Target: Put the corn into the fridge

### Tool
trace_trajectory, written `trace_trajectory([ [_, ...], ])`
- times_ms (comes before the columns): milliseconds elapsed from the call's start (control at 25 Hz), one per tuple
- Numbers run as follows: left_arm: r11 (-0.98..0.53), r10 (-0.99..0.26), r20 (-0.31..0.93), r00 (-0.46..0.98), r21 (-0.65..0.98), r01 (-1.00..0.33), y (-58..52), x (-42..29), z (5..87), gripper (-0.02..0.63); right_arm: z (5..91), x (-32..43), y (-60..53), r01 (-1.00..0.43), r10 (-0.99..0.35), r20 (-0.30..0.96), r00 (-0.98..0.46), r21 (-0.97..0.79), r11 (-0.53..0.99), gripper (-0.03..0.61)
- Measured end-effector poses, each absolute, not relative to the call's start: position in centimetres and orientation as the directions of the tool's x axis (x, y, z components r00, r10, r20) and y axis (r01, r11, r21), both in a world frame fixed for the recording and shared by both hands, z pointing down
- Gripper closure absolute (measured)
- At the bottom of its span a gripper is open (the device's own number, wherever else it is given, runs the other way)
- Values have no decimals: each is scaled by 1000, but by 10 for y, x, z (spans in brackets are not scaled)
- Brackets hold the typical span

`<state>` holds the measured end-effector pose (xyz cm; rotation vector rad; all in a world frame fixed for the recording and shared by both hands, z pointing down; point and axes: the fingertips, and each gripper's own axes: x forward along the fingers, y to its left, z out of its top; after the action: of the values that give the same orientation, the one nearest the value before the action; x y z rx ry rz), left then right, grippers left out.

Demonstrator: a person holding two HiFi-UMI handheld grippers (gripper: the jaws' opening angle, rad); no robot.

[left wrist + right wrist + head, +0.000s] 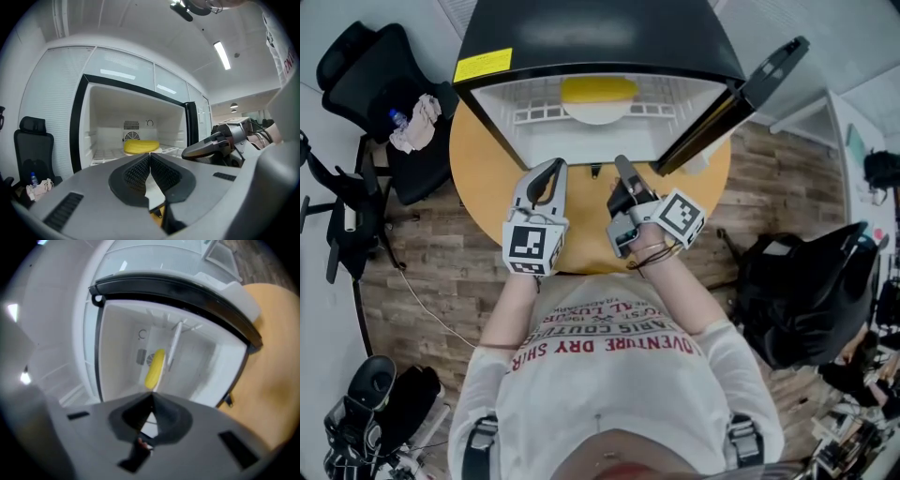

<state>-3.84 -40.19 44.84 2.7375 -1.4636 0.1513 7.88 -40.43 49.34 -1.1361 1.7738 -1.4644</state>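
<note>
A yellow corn (598, 89) lies on a white plate (597, 114) on the shelf inside the open mini fridge (487, 94). The left gripper view shows the corn (140, 146) at the back, under a small fan, and the right gripper view shows the corn (155, 368) tilted. The fridge door (741, 103) is swung out to the right. My left gripper (553, 167) and right gripper (621, 161) are side by side just outside the fridge opening, both pointing into it. Each has its jaws shut with nothing between them, as the left gripper (149, 153) and the right gripper (151, 394) show in their own views.
The fridge stands on a round wooden table (483, 178). A black office chair (394, 103) with a crumpled cloth and a bottle on it is at the left. Another black chair (811, 291) stands at the right. Bags and cables lie on the floor at lower left.
</note>
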Motion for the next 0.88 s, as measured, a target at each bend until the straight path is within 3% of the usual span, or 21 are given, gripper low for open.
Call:
trace_trajectory([
  [200, -544, -836, 92, 540, -14, -839, -389, -28, 444, 584, 494, 77, -384, -338, -853, 109, -510, -938, 82, 551],
  [480, -524, -849, 100, 519, -29, -851, -377, -28, 444, 584, 488, 80, -374, -618, -836, 95, -540, -719, 318, 551],
  [680, -506, -859, 116, 499, -37, -862, -370, -35, 449, 584, 483, 85, -371, -806, -854, 128, -504, -425, 412, 551],
  [880, -499, -860, 143, 490, -40, -865, -364, -41, 459, 584, 476, 81, -364, -861, -857, 115, -502, -162, 483, 551],
])
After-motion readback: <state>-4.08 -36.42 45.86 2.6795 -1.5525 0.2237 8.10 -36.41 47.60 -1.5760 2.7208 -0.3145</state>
